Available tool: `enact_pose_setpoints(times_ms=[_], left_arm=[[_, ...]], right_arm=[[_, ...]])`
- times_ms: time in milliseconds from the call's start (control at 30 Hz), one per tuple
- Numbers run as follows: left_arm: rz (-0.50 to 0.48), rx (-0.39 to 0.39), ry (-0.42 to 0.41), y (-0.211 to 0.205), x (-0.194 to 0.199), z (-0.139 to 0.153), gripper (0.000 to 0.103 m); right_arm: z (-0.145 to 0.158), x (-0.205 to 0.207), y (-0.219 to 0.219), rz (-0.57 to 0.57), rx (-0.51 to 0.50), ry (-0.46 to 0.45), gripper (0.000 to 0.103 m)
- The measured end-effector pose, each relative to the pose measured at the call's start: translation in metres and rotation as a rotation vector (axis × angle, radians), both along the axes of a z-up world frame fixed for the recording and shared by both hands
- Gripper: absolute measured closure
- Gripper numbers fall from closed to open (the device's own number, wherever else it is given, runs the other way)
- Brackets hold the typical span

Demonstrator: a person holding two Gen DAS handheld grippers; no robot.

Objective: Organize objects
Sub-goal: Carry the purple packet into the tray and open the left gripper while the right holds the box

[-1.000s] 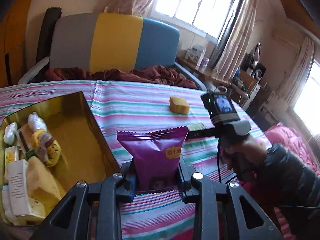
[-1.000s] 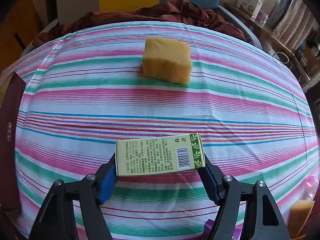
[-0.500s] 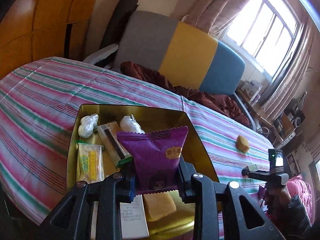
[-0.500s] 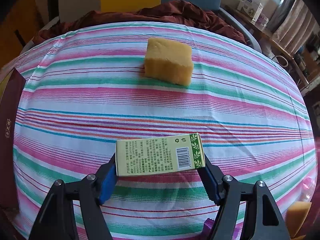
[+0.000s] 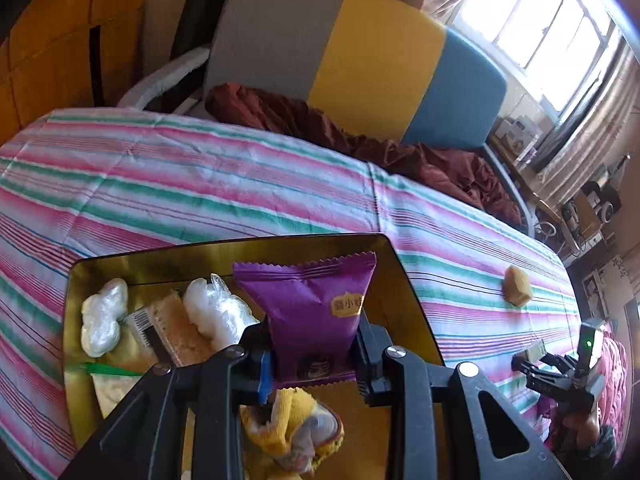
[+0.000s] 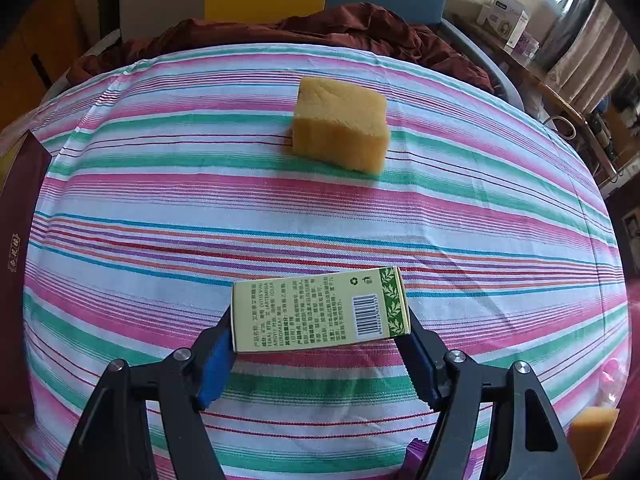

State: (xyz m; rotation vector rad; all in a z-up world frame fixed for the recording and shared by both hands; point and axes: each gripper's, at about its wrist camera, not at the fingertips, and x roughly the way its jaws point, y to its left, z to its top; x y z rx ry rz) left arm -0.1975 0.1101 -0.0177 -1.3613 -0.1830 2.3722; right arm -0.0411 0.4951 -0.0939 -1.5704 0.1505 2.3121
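- Striped cloth (image 5: 240, 184) in pink, green and white covers the whole table, from its far edge by the grey, yellow and blue chair back (image 5: 360, 52) to its near edge.
- Gold tin (image 5: 404, 292) sits on the table near its left end, holding two white wrapped lumps (image 5: 102, 312), a wrapped slice of cake (image 5: 176, 332) and a yellow knitted thing (image 5: 296, 428).
- Left claw (image 5: 310, 364) hangs above the tin's near part, closed tight on the lower end of a purple snack packet (image 5: 308, 308), which stands upright over the tin's contents.
- Right claw (image 6: 320, 340) points steeply down at the table near its right end, its jaws about half spread and clamped on the two short ends of a green carton (image 6: 320, 312), held level just above the cloth.
- Yellow sponge block (image 6: 340, 128) lies on the cloth beyond the carton, towards the table's far edge and well apart from the tin.
- Another yellow block (image 6: 592, 432) shows at the near right corner, partly cut off.
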Motion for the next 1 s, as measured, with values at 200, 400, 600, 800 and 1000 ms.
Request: enact_pose_setpoints(times_ms=[200, 400, 600, 800, 1000], left_arm=[[-0.022, -0.068, -0.073, 0.025, -0.023, -0.028, 0.072], [-0.012, -0.144, -0.152, 0.036, -0.042, -0.059, 0.068], [0.003, -0.118, -0.131, 0.028, -0.04, -0.052, 0.056], [0.048, -0.155, 0.038, 0.009, -0.008, -0.008, 0.056], [0.064, -0.206, 0.253, -0.007, 0.057, 0.035, 0.056]], right_arm=[[0.0, 0.0, 0.001, 0.007, 0.002, -0.002, 0.029], [0.001, -0.002, 0.001, 0.016, 0.0, -0.002, 0.029], [0.001, -0.002, 0.002, 0.02, -0.002, -0.002, 0.029], [0.001, -0.002, 0.003, 0.024, 0.0, -0.001, 0.029], [0.001, -0.002, 0.001, 0.035, 0.02, 0.003, 0.03]])
